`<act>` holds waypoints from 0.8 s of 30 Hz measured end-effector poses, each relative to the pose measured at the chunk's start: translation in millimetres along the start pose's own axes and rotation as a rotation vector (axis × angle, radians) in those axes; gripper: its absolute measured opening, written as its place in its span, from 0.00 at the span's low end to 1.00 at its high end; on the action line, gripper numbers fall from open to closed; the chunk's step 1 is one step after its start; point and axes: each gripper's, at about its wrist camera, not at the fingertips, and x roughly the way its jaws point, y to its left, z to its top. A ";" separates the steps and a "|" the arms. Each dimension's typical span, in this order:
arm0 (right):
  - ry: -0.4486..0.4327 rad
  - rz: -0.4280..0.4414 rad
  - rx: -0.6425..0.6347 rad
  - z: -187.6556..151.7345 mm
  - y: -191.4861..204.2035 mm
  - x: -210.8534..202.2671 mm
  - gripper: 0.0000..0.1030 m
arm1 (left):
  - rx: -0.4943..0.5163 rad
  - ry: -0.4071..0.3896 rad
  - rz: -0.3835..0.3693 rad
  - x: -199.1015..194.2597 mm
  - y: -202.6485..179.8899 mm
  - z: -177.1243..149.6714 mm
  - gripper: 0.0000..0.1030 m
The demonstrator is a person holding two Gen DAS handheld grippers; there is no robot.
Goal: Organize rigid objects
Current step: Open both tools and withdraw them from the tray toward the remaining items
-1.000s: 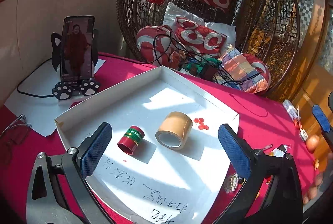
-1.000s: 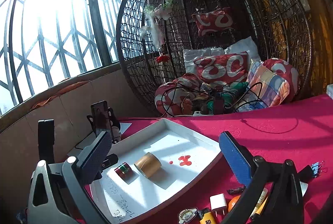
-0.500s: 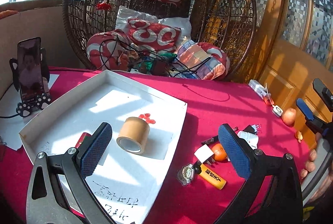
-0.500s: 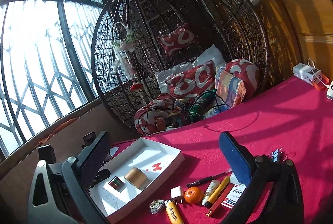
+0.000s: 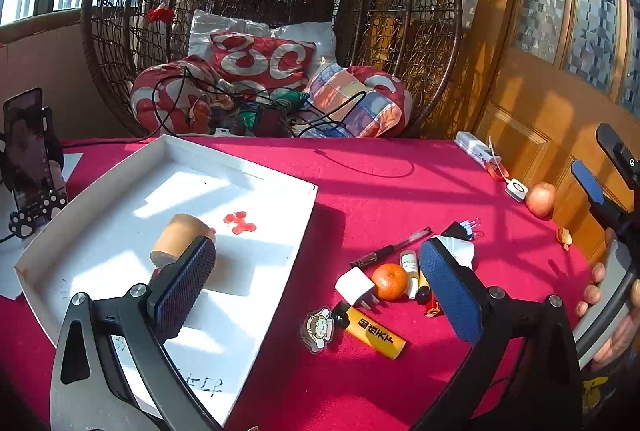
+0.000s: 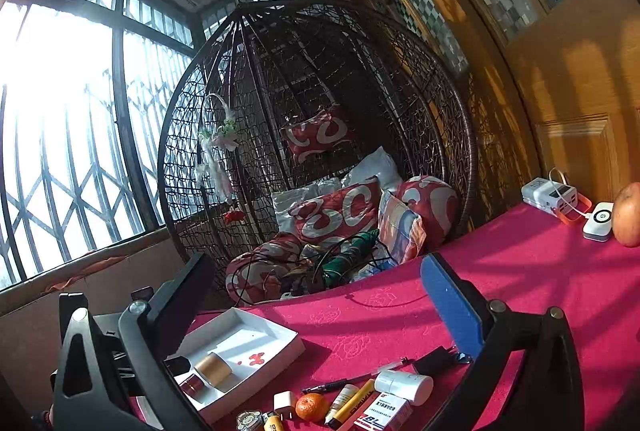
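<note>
left gripper wide, holding nothing | right gripper wide, holding nothing | tape roll in white tray, ten o'clock of orange | lighter at orange's six on red cloth

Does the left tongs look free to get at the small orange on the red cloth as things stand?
Probably yes. The left tongs are open and hold nothing, and the orange lies in the open just ahead of them. A white plug and a small bottle crowd its sides, so a wide closing may nudge those.
</note>
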 end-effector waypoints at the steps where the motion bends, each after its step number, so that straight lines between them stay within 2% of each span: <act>1: 0.002 -0.001 0.005 -0.7 -1.1 -0.3 1.00 | 0.002 0.002 0.002 0.7 -0.9 -0.4 1.00; 9: -0.033 -0.031 0.002 -0.3 -7.7 -8.9 1.00 | -0.007 0.031 -0.007 7.3 0.6 -4.6 1.00; 19: 0.069 -0.113 -0.045 -11.8 -22.7 -10.3 1.00 | 0.012 0.104 -0.049 19.0 -6.5 -10.6 1.00; 24: 0.090 -0.147 -0.057 -15.8 -28.0 -12.6 1.00 | 0.035 0.153 -0.078 26.4 -5.4 -16.2 1.00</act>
